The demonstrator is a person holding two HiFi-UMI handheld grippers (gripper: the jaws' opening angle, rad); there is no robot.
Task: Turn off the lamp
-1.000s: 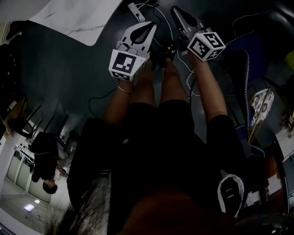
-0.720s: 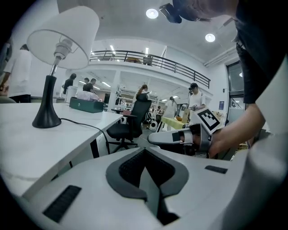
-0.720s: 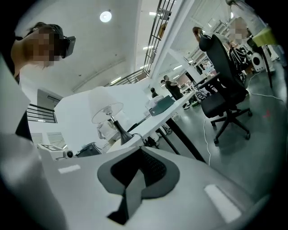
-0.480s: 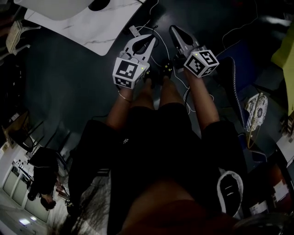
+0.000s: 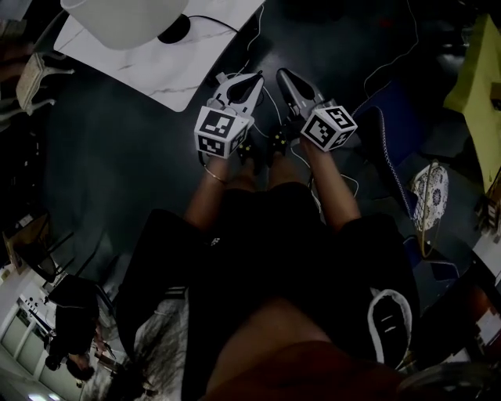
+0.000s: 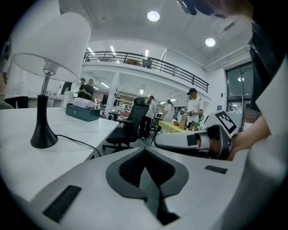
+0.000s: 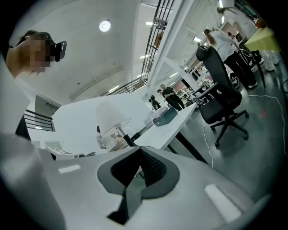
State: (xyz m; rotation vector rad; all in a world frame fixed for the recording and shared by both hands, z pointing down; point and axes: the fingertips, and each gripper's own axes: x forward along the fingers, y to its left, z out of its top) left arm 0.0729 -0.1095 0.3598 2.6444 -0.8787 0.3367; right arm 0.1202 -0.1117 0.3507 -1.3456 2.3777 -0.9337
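Head view: left gripper (image 5: 255, 77) and right gripper (image 5: 282, 75) are held closed, empty — near the lamp (image 5: 125, 19) on the desk (image 5: 184, 74).

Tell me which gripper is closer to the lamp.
Left. The left gripper sits just off the table corner near the lamp; the right gripper is beside it, on the side away from the lamp.

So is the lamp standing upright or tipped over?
Upright: the lamp stands on its black base on the white table, shade on top.
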